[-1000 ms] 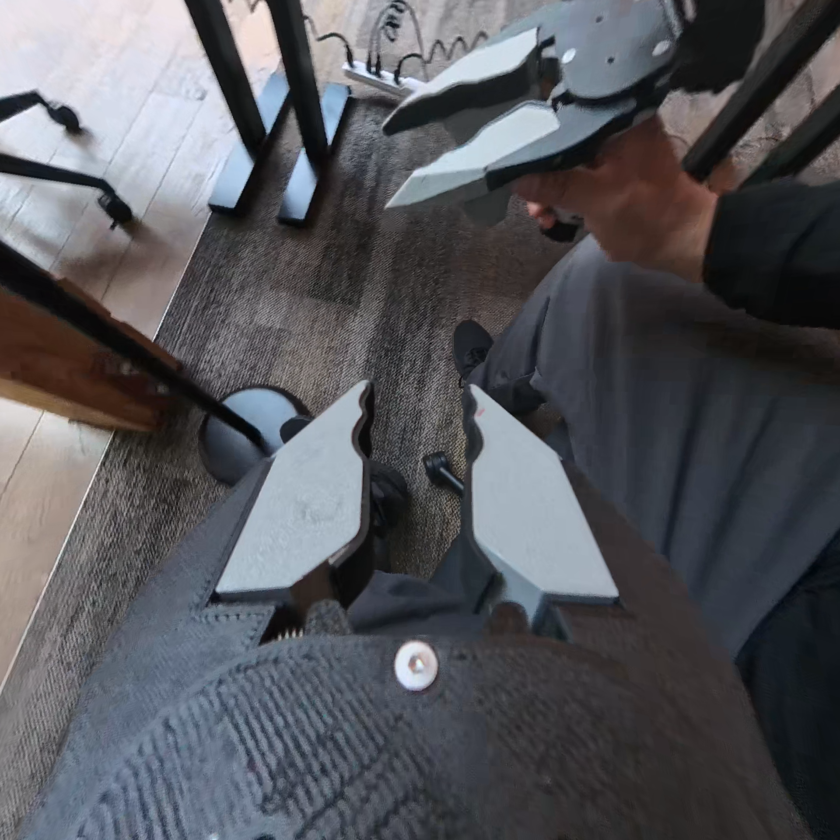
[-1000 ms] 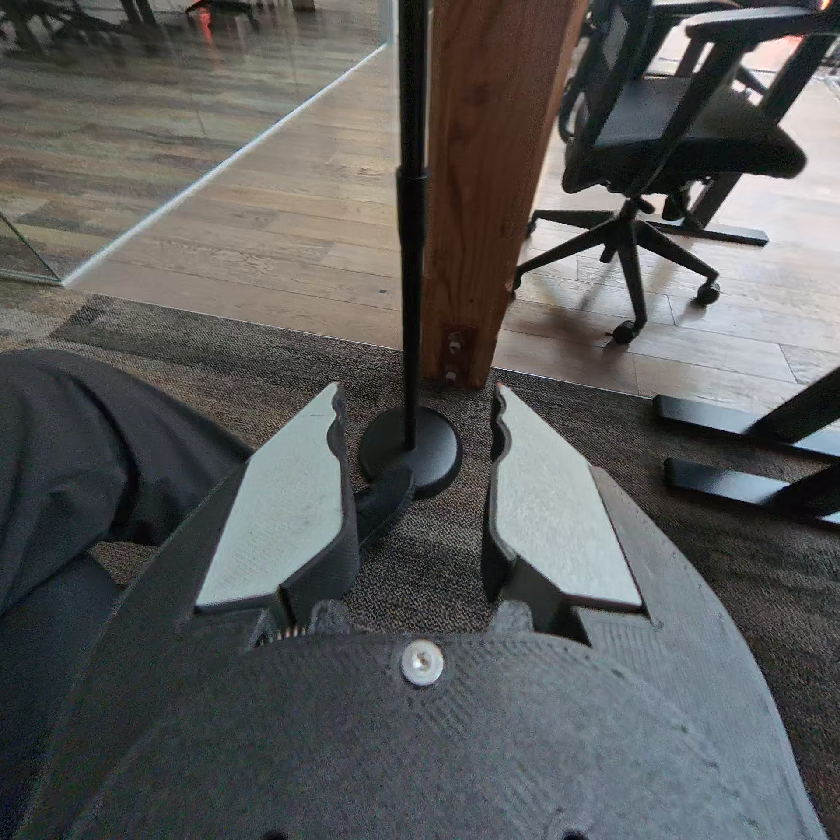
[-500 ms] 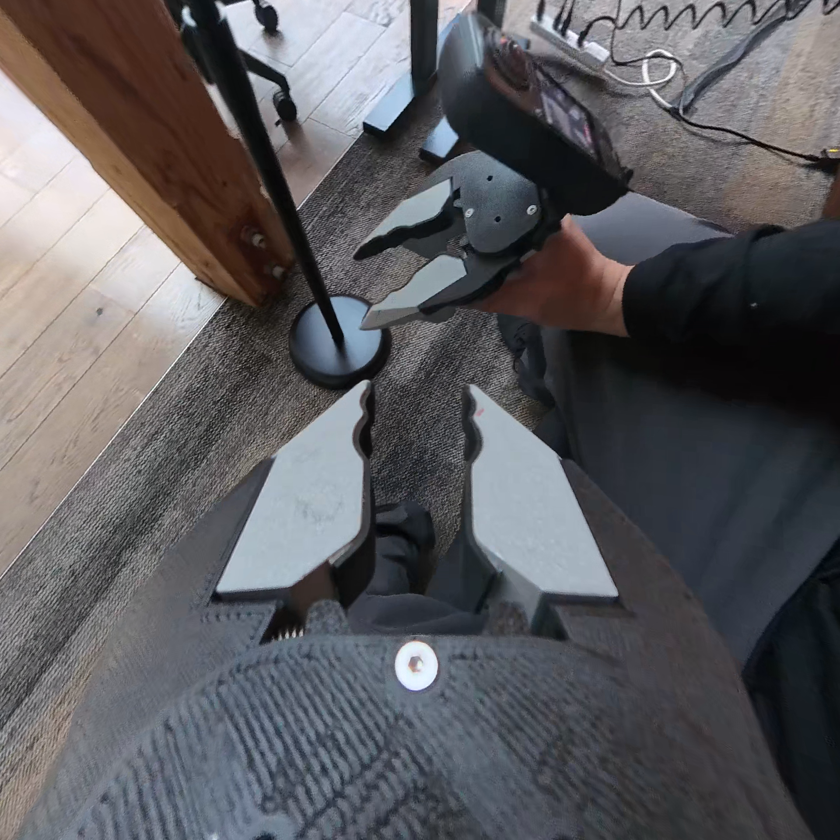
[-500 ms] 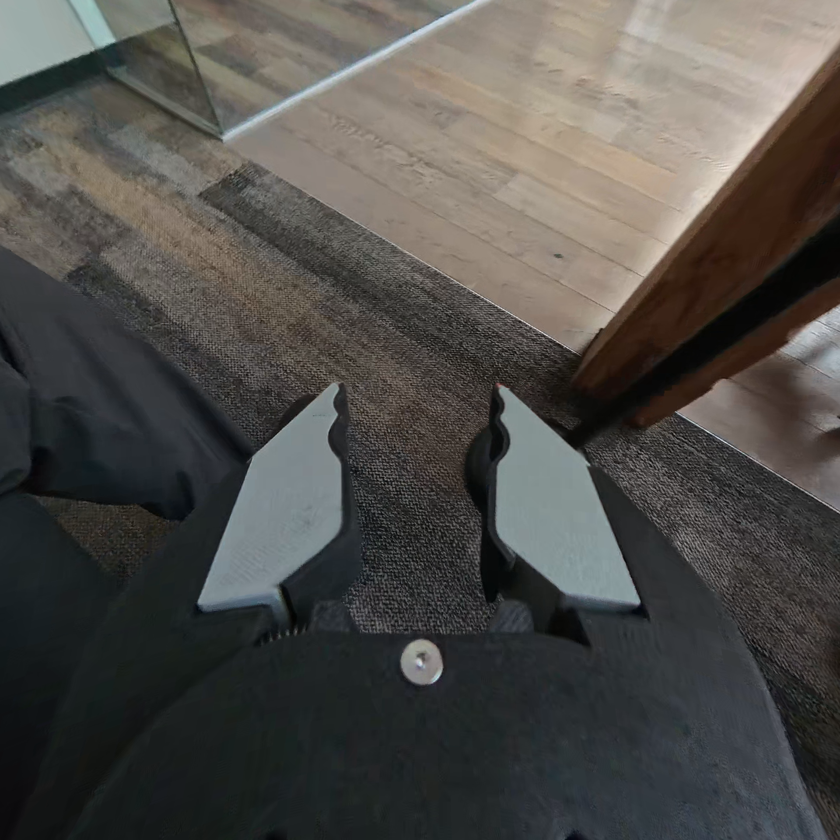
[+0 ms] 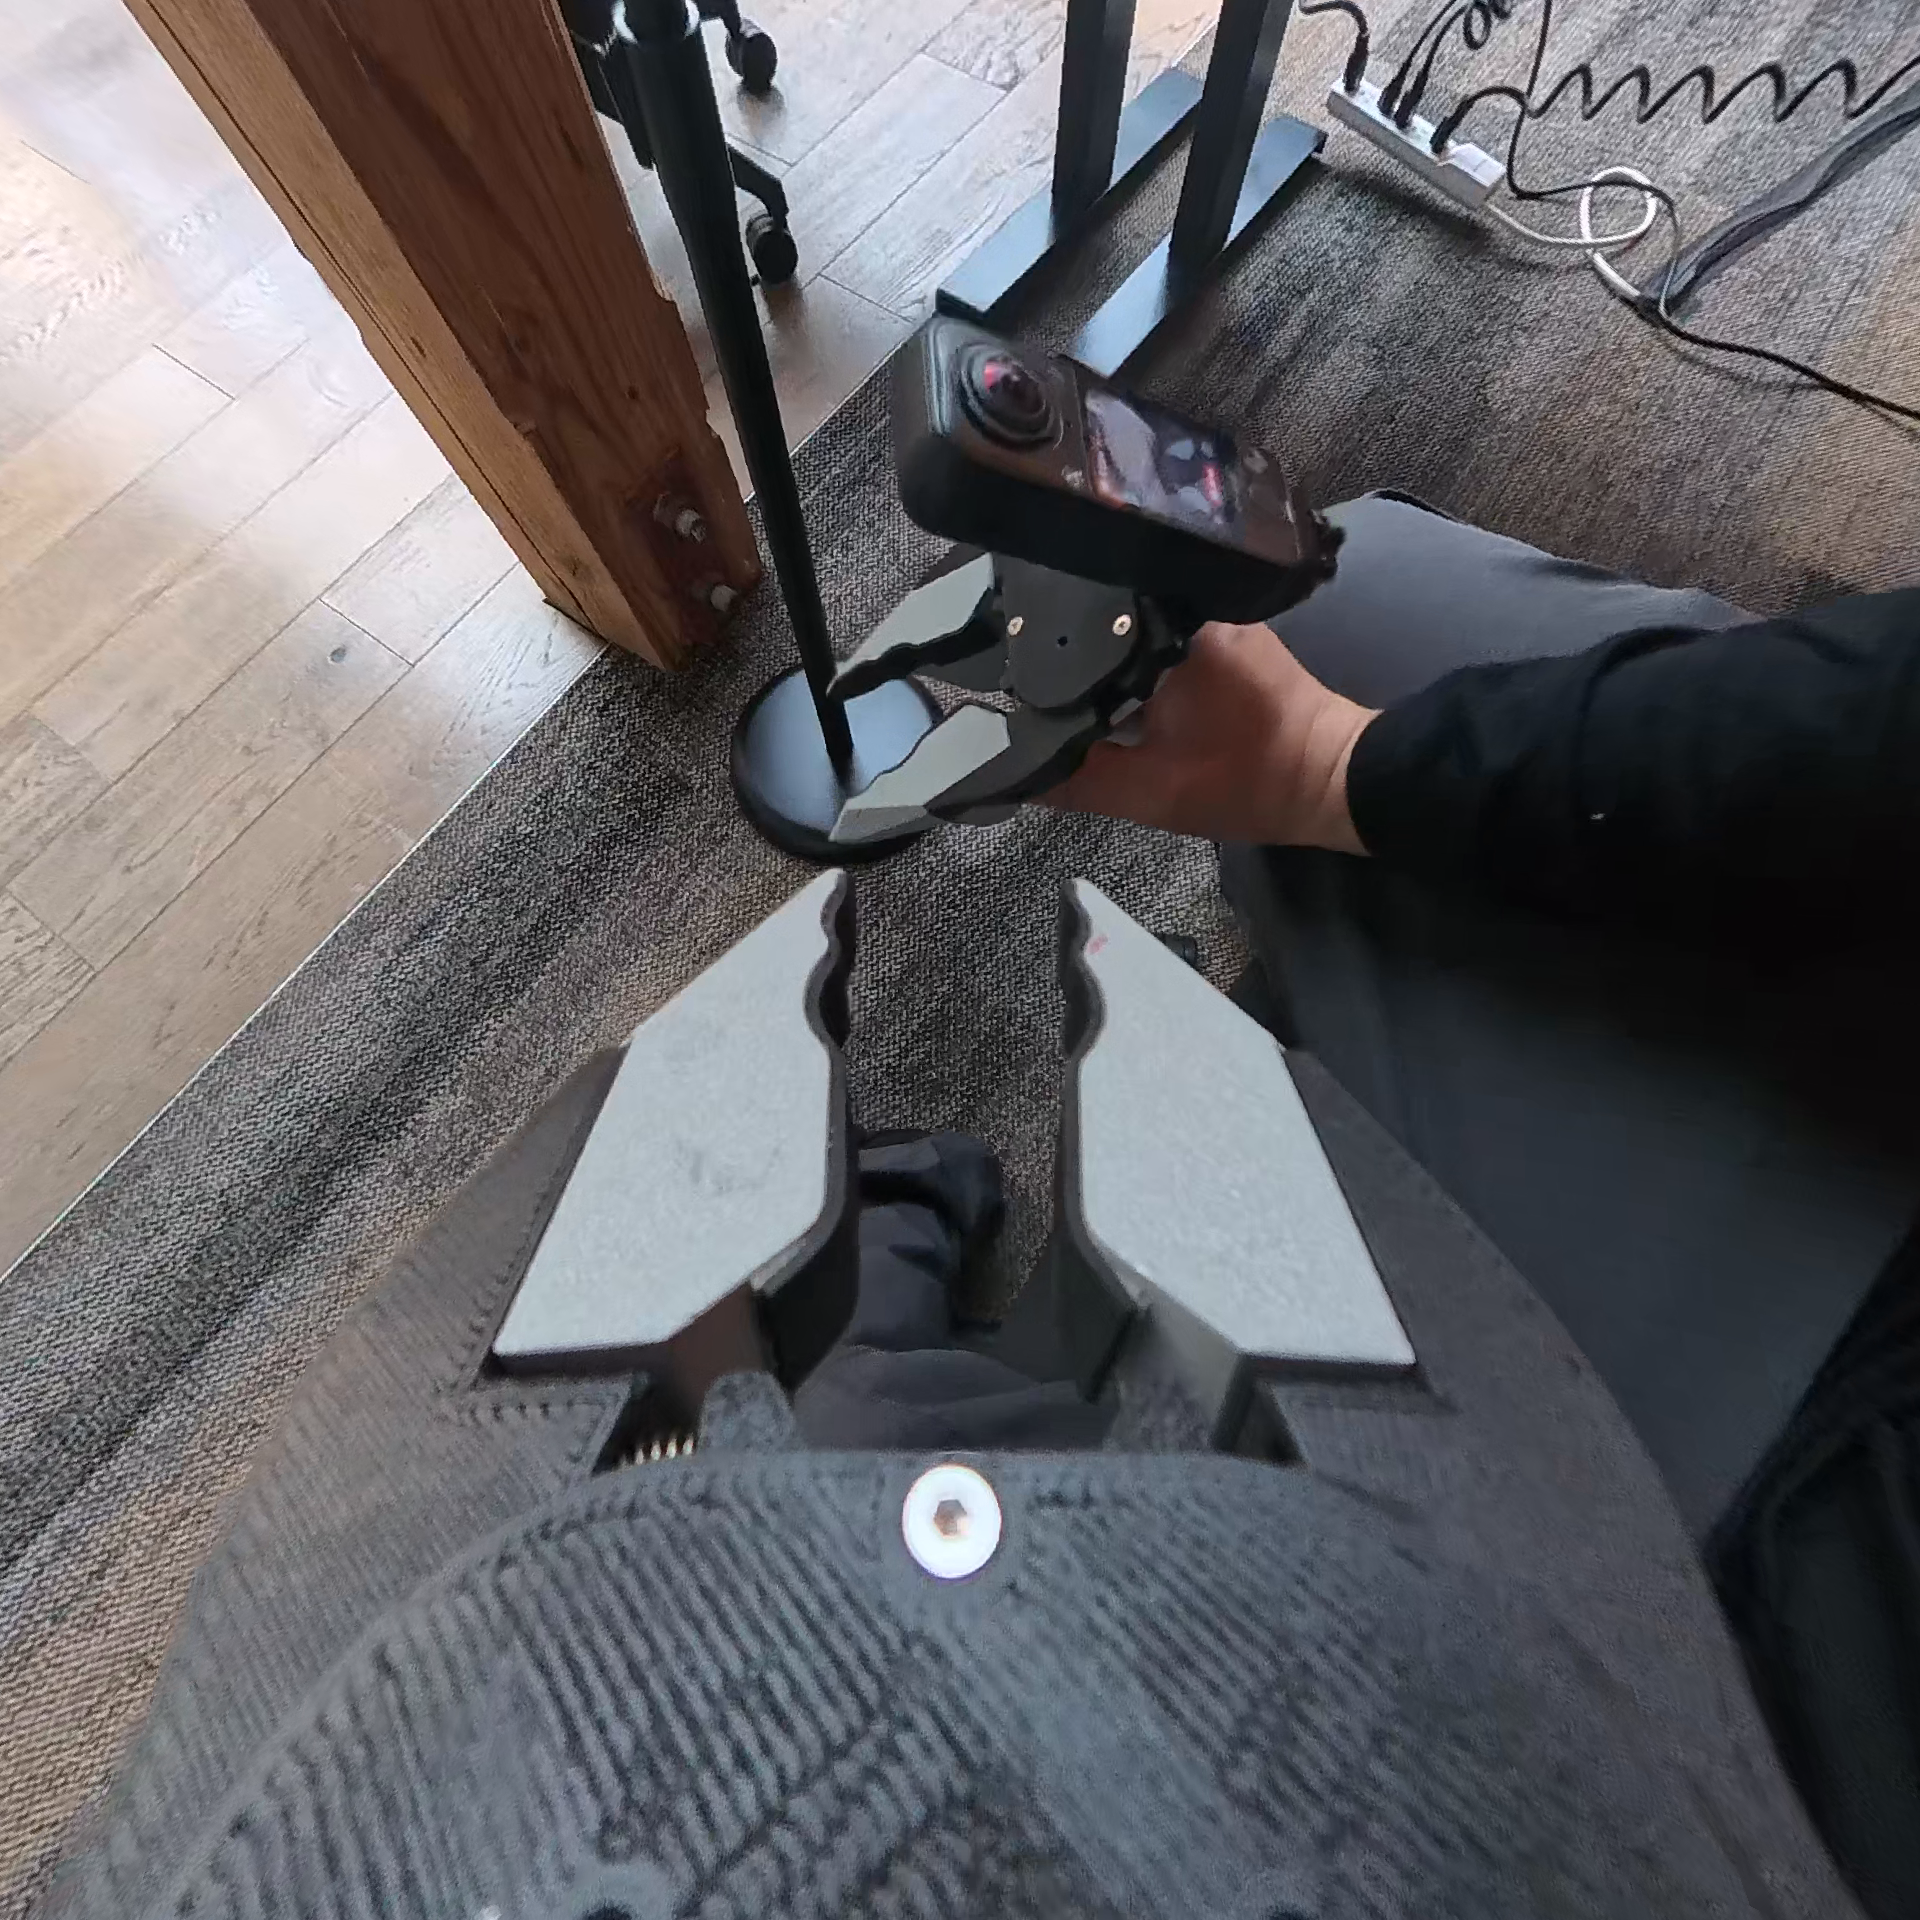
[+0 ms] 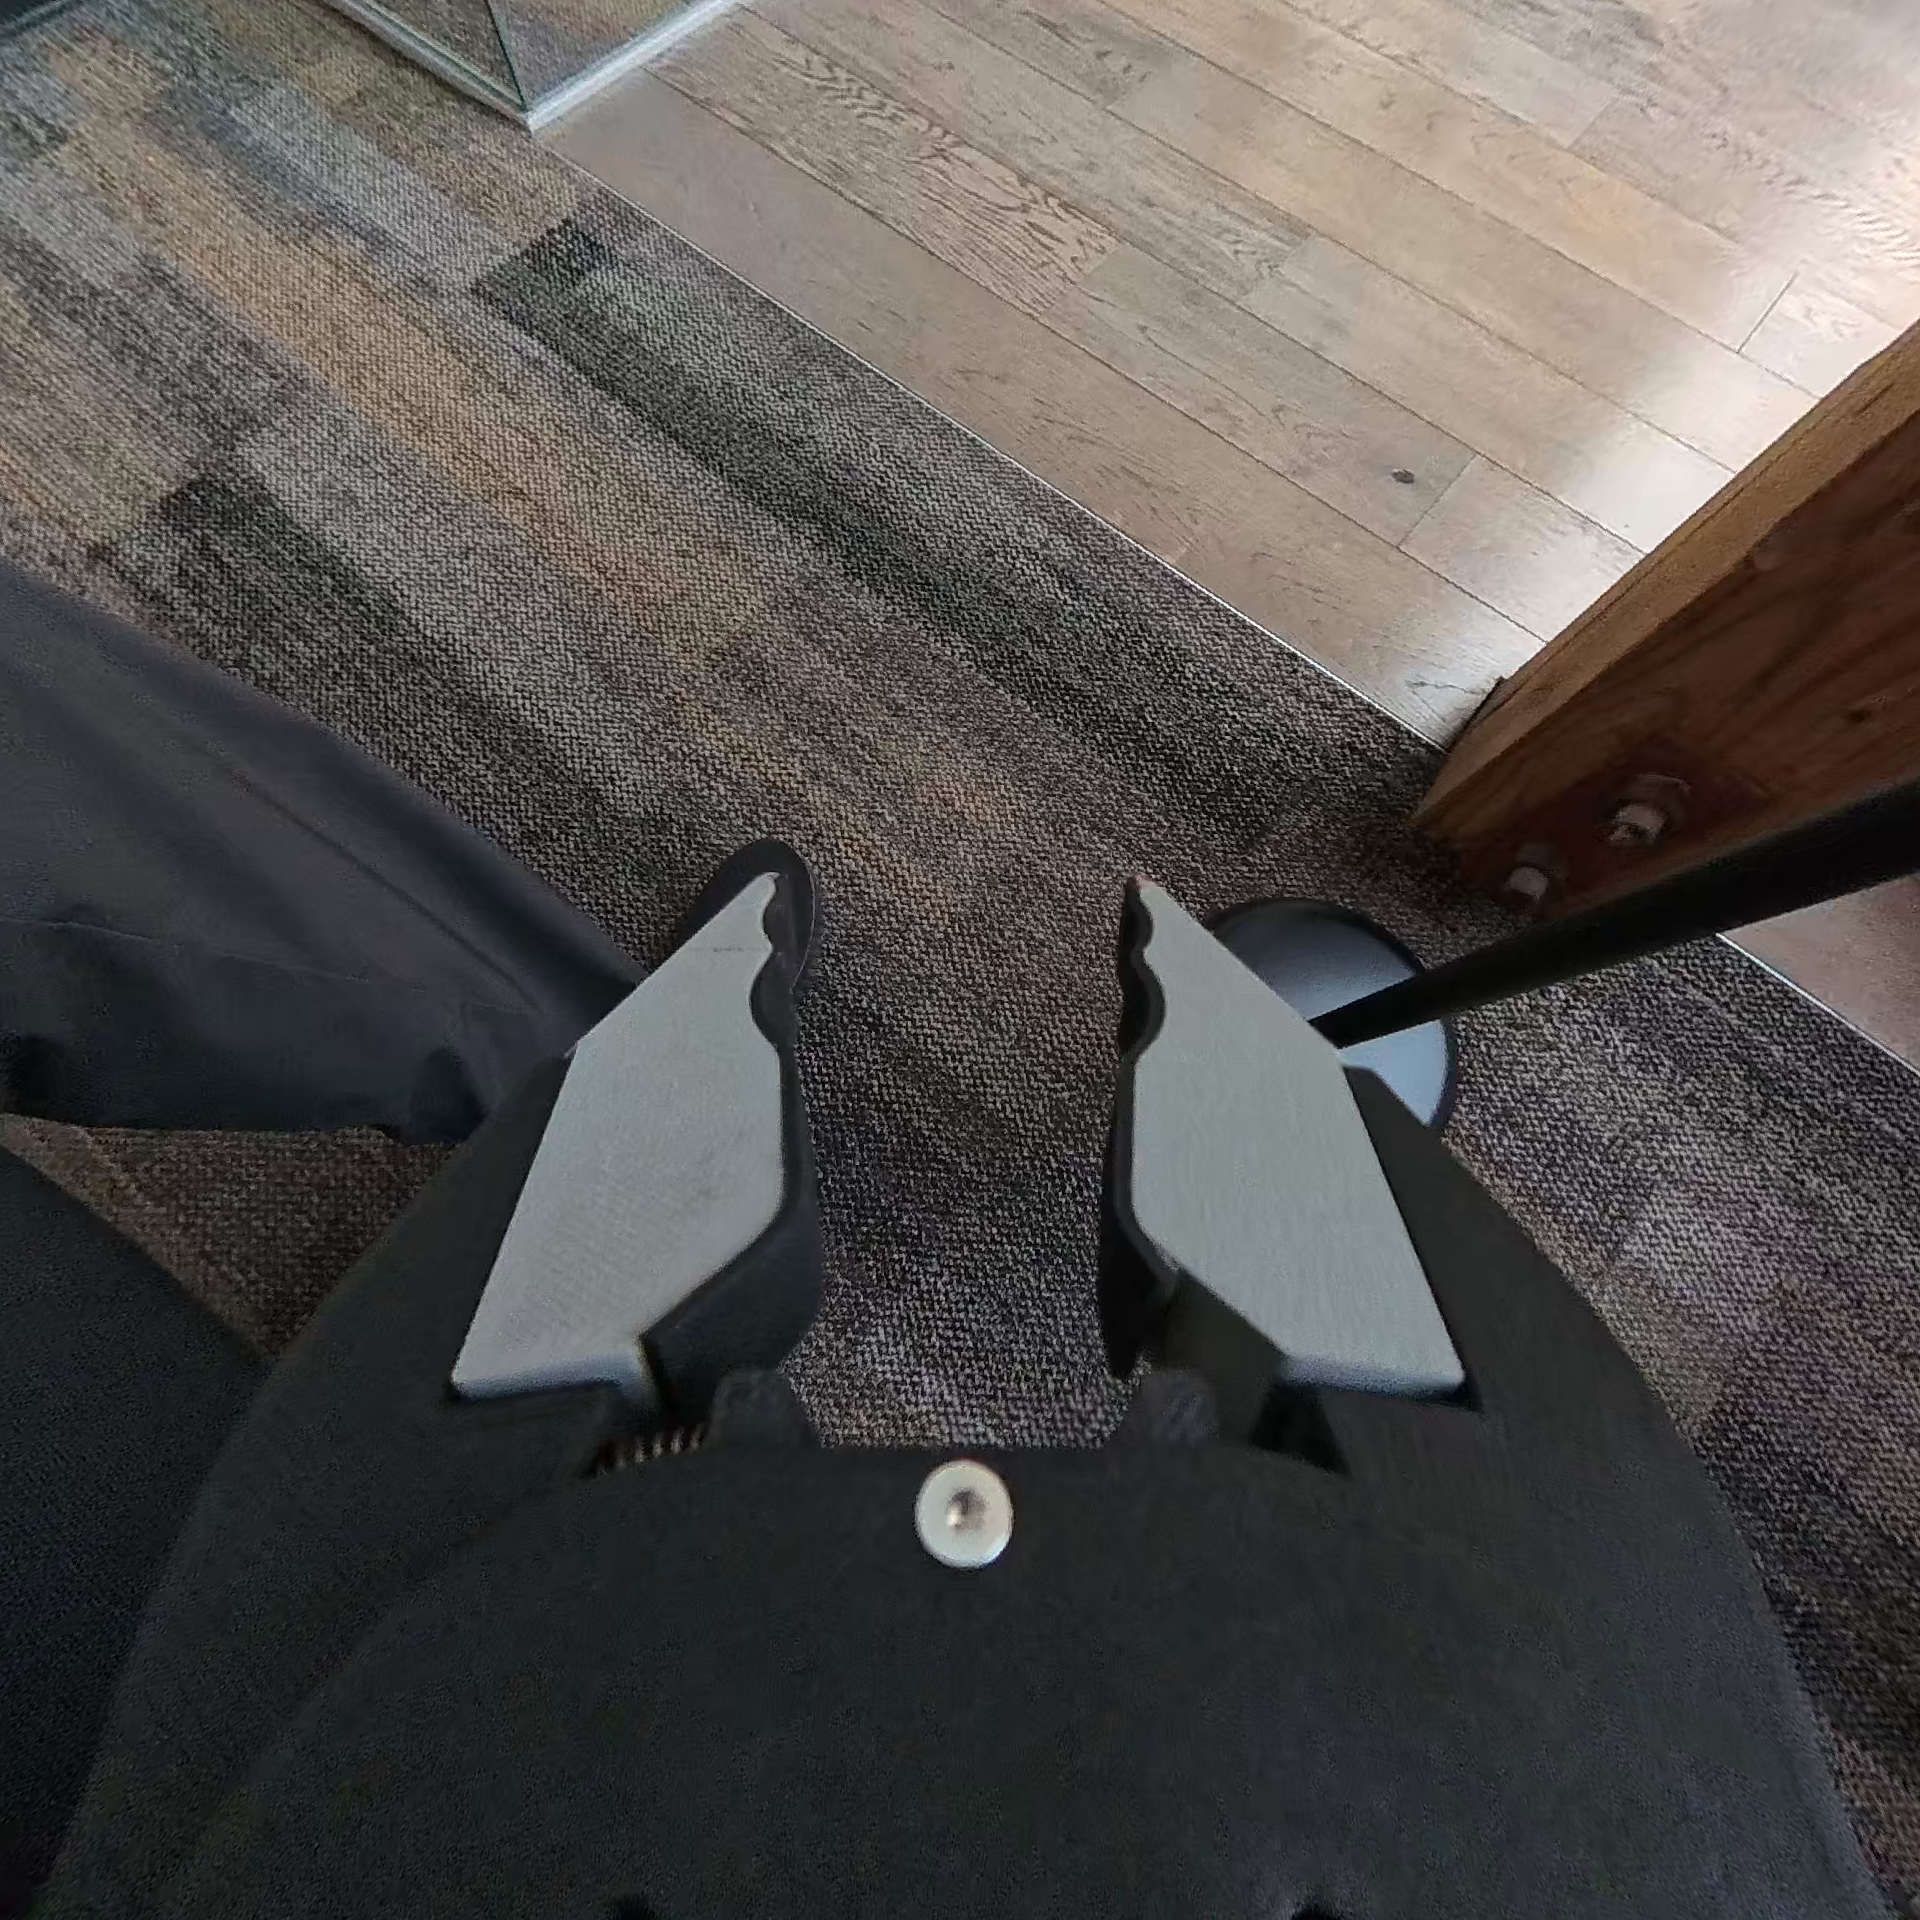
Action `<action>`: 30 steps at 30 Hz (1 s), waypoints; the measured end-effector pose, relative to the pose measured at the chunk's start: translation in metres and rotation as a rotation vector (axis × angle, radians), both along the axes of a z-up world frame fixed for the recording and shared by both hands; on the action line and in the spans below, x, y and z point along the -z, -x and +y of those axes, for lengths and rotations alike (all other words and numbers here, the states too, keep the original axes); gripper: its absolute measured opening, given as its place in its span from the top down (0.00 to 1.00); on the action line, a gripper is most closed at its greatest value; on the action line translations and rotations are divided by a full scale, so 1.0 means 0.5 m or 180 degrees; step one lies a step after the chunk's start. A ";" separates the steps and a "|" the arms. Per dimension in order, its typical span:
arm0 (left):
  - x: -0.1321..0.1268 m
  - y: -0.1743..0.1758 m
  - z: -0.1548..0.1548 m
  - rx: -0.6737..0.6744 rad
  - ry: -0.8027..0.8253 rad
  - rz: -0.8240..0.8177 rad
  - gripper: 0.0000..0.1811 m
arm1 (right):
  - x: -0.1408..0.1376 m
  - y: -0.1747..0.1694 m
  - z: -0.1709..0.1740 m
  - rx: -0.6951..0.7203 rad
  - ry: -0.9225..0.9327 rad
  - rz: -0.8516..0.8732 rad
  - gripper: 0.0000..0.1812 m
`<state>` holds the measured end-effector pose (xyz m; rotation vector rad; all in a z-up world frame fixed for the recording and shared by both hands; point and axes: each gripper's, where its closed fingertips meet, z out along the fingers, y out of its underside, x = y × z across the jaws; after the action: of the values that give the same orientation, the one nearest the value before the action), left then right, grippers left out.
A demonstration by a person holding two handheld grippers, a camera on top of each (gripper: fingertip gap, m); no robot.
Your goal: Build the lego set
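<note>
Down in the left wrist view, the left gripper point(image 5: 954, 914), a black printed body with two grey flat fingers, is pointing toward twelve o'clock with its jaws standing moderately apart and nothing between them; only mottled grey-brown carpet point(image 5: 582, 935) is showing in the gap. At twelve o'clock, just beyond its tips, the right gripper point(image 5: 857, 743) is hanging over the round black base of a thin black pole stand point(image 5: 800, 774), its jaws also parted and empty. A bare hand point(image 5: 1216, 748) with a black sleeve point(image 5: 1621, 790) is gripping it from three o'clock, and a black action camera point(image 5: 1091, 468) is sitting on top of it. A square wooden post with bolts near its foot point(image 5: 499, 312) is standing at eleven o'clock, beside the pole. Two black metal table legs point(image 5: 1143, 187) are rising at twelve o'clock, and a white power strip with black cables point(image 5: 1423, 145) is lying at one o'clock. Dark grey trousers point(image 5: 1558, 1091) are filling the three o'clock side. No lego pieces are appearing anywhere in this view.

Turning to the right wrist view, the right gripper point(image 6: 954, 883) is aiming at twelve o'clock over the carpet point(image 6: 582, 582), jaws spread fairly wide and holding nothing. The stand's base point(image 6: 1288, 940) is peeking out behind the fingertip at one o'clock, its pole slanting off toward three o'clock. The wooden post point(image 6: 1714, 644) is sitting at two o'clock, pale wood plank flooring point(image 6: 1247, 229) is running across twelve o'clock, and the trousers point(image 6: 208, 883) are lying at nine o'clock. Again no lego is showing.
</note>
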<state>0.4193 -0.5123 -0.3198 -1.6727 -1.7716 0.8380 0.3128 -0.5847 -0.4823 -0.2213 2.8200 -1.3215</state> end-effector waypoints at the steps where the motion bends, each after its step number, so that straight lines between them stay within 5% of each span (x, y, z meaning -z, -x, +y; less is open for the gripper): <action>1: -0.001 0.001 -0.001 0.0004 0.0014 -0.0003 0.80 | 0.001 0.000 0.004 0.0023 -0.0004 -0.0005 0.67; 9: -0.002 -0.019 -0.017 -0.0124 -0.0131 -0.0060 0.80 | -0.023 0.027 0.024 0.0121 0.0186 -0.0141 0.65; 14: 0.009 -0.102 -0.117 -0.0626 -0.0175 -0.0228 0.85 | -0.038 0.049 -0.010 -0.0169 0.0355 -0.0028 0.66; 19: 0.023 -0.174 -0.190 -0.1119 -0.0894 0.0032 0.81 | -0.012 0.033 -0.064 -0.0604 0.0317 -0.0473 0.64; 24: 0.118 -0.252 -0.299 -0.1483 -0.0826 -0.0092 0.85 | 0.016 0.017 -0.085 -0.0695 0.0076 -0.0738 0.66; 30: 0.242 -0.268 -0.498 -0.1331 -0.0556 -0.0116 0.84 | 0.084 0.030 -0.081 -0.0659 -0.0284 -0.0783 0.65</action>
<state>0.5535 -0.7611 -0.4407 -1.2317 -2.1920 0.7998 0.2980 -0.6254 -0.5241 -0.3152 2.5642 -1.0957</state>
